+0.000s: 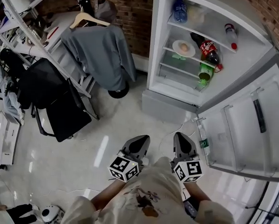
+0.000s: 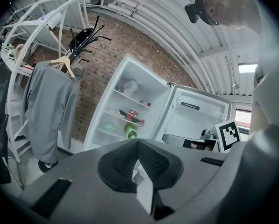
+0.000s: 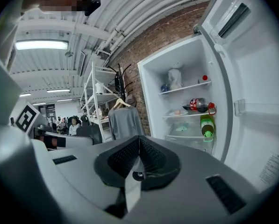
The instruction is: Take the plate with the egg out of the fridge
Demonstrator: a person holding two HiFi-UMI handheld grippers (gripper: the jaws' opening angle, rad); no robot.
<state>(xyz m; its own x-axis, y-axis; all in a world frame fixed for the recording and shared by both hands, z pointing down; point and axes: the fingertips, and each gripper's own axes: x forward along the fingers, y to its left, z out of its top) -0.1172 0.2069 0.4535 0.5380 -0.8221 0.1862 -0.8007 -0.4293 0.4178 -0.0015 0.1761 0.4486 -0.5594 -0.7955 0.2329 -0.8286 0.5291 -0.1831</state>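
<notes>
Plate with egg in fridge, left gripper, right gripper well apart, fingers closed

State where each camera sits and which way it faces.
Head view: on the head, facing steeply down at the open fridge; shows forearms, left gripper, right gripper.
Left gripper view: on the left gripper, facing the fridge; shows its shut jaws and the right gripper.
Right gripper view: on the right gripper, facing the fridge; shows its shut jaws and the left gripper.
Shared: all show the cola bottle.
</notes>
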